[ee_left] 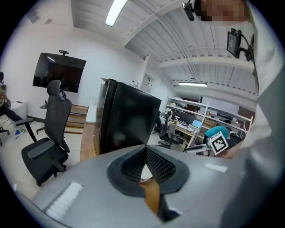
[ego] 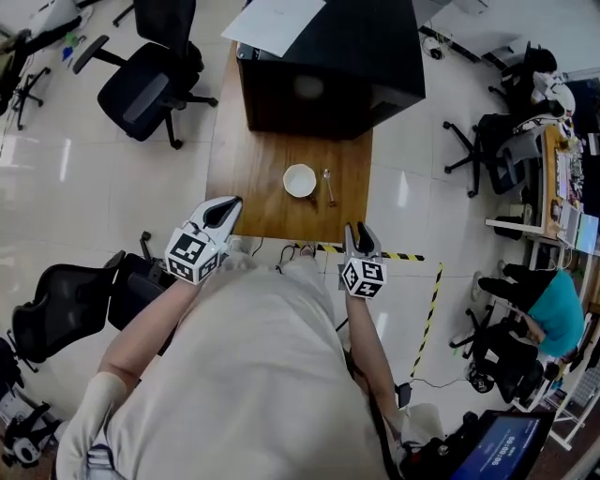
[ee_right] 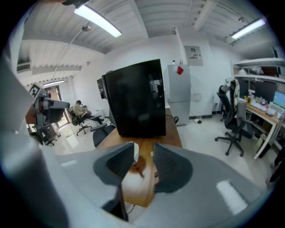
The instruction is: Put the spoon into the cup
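Observation:
A white cup [ego: 300, 180] stands on the wooden table [ego: 253, 178], with a small metal spoon [ego: 328, 186] lying just right of it. In the head view both grippers hover off the table's near edge. My left gripper [ego: 223, 214] is at the near left corner, its fingertips pressed together with nothing between them [ee_left: 145, 148]. My right gripper [ego: 361, 239] is at the near right, below the spoon. Its jaws stand apart [ee_right: 143, 149] with nothing between them, and a sliver of the cup [ee_right: 135, 150] shows through the gap, far off.
A large black box [ego: 328, 66] with a white sheet [ego: 277, 23] on top fills the table's far end. Office chairs stand at the left [ego: 150, 75] and near left [ego: 56, 300]. Yellow-black tape [ego: 427, 291] marks the floor at right. Desks and a seated person [ego: 553, 314] are far right.

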`<state>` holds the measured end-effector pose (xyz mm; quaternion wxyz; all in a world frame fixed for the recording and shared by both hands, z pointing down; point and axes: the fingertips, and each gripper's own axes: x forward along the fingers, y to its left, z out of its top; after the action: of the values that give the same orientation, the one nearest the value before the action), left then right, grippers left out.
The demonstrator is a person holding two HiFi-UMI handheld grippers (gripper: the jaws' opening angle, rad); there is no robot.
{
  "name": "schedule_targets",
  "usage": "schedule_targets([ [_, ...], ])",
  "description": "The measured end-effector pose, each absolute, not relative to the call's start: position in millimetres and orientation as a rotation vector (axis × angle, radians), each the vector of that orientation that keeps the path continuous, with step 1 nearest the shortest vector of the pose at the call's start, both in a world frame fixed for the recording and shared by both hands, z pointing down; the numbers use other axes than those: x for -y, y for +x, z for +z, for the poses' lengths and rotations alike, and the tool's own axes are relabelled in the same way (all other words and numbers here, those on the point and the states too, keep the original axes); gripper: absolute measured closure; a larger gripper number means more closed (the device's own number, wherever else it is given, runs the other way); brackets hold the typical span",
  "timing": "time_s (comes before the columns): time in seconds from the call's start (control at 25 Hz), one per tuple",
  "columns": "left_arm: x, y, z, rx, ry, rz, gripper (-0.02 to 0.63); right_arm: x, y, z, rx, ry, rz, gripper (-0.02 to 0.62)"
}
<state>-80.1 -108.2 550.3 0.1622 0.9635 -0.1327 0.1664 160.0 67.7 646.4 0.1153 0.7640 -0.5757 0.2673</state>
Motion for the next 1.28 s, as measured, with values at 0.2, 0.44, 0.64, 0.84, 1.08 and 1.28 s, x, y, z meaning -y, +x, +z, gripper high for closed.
schedule_targets([
  [0.2, 106, -68, 553, 0.453, 2.719, 0.497, 0.606, -64, 178, 673, 1.714, 2.126, 0.803, 0.462],
  [0.44, 94, -59, 561, 0.483, 2.678, 0.523, 0.606, -60, 189, 709, 1.749, 1.972, 0.801, 0.462],
  [0.64, 89, -53, 564, 0.517, 2.654, 0.555, 0.606, -48, 198, 756, 1.743, 1.851, 0.853, 0.462],
  [0.84, 87, -50, 567, 0.549, 2.626, 0.574, 0.606, -30, 194, 787, 1.780, 1.743, 0.864, 0.448],
  [1.08, 86, -46, 575, 0.573, 2.611, 0.611, 0.606, -16, 186, 822, 1.761, 1.604, 0.889, 0.407],
  [1.28, 88, -50, 576, 0.606, 2.593, 0.635, 0.606, -8, 186, 857, 1.726, 1.506, 0.924, 0.407],
])
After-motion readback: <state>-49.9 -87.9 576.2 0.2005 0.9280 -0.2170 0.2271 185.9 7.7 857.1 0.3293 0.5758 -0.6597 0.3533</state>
